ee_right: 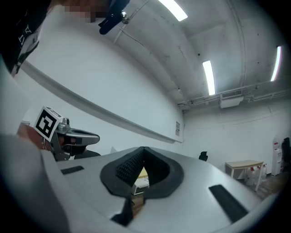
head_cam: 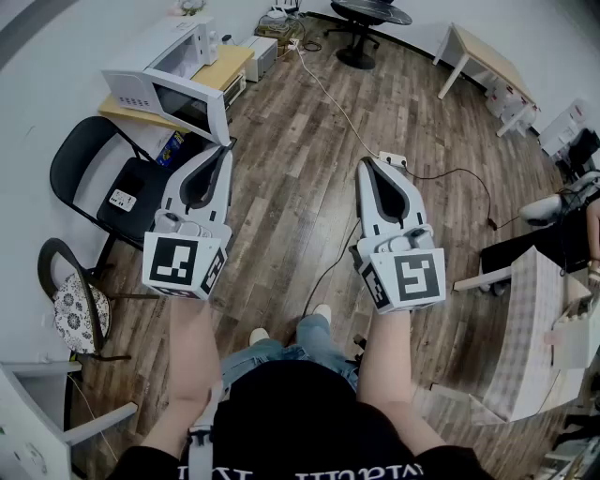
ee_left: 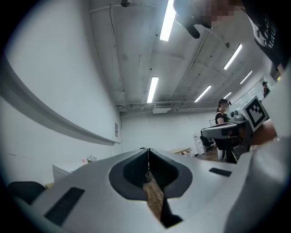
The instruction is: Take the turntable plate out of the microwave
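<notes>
A white microwave [head_cam: 173, 80] stands on a low wooden table [head_cam: 230, 64] at the far left of the room, its dark window facing me. The turntable plate is hidden from every view. My left gripper [head_cam: 225, 150] is held out over the wood floor, its tip a short way from the microwave's near corner, jaws shut and empty. Level beside it is my right gripper [head_cam: 366, 162], also shut and empty. In the left gripper view the closed jaws [ee_left: 148, 149] point at a white wall. The right gripper view shows its closed jaws [ee_right: 143, 148] likewise.
A black chair [head_cam: 108, 183] stands left of my left gripper, with a round patterned stool [head_cam: 75, 314] nearer me. A power strip [head_cam: 394, 159] and its cable lie on the floor ahead. A light table [head_cam: 487, 56] and an office chair [head_cam: 370, 14] stand far off.
</notes>
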Available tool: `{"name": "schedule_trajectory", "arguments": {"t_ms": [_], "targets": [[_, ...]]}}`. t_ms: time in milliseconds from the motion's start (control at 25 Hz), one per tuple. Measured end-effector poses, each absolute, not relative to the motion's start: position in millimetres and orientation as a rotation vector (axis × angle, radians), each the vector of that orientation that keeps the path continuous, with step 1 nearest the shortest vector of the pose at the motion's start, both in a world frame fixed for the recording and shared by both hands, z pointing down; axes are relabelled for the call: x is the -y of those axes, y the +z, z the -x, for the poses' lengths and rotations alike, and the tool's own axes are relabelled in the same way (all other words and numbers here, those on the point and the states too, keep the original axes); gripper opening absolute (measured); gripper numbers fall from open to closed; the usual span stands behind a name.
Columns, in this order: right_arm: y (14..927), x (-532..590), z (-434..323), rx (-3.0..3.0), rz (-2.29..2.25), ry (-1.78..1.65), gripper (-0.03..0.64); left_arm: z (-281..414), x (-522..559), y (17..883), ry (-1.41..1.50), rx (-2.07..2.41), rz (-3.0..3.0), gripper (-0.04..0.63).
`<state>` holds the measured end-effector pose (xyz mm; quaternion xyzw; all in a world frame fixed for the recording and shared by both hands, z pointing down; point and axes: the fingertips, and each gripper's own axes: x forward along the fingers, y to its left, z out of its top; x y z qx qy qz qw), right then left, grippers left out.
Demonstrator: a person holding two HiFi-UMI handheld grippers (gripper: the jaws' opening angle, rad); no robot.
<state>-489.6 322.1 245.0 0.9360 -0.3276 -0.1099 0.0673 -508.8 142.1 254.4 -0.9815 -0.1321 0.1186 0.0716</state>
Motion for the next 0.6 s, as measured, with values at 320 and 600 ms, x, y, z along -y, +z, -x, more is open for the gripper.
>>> {"name": "schedule_trajectory", "arguments": {"t_ms": [320,600], "targets": [[248,-337,455,0.999,-2.828,-0.332,0.015,478,-155,259,0.341,0.367,2.955,0.012],[258,-348,417,1.142,-2.827,-0.241,0.189,439,-179,270,0.254,0.323,2.978,0.175]]}}
